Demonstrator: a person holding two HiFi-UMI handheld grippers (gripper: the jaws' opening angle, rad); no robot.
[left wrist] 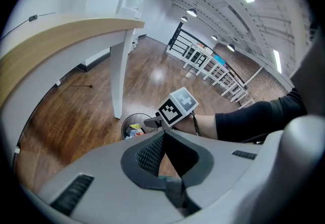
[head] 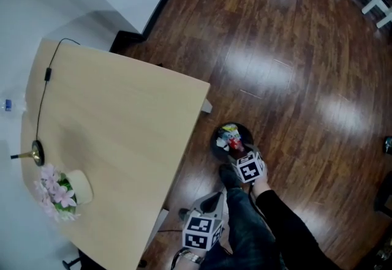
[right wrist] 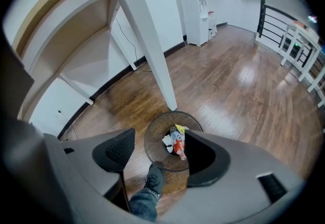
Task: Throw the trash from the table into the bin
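Trash (right wrist: 175, 144) lies in bin (right wrist: 154, 136) below open jaws of right gripper (right wrist: 158, 148) — left gripper (left wrist: 163, 134) closed.

Table (head: 122, 116) top light beige wood, legs white. Floor (head: 294, 67) dk brown planks, glossy. Bin (head: 215, 143) black mesh; trash (right wrist: 176, 142) inside red, yellow, white, blue. Right gripper (right wrist: 160, 131) grey w/ black ribbed pads (right wrist: 119, 151); cube (head: 249, 169) b/w squares. Flowers (head: 54, 192) pink, pot (head: 82, 186) cream. Cable (head: 43, 97) black. Sleeve (head: 288, 220) black, jeans (head: 245, 226) dk blue-grey.
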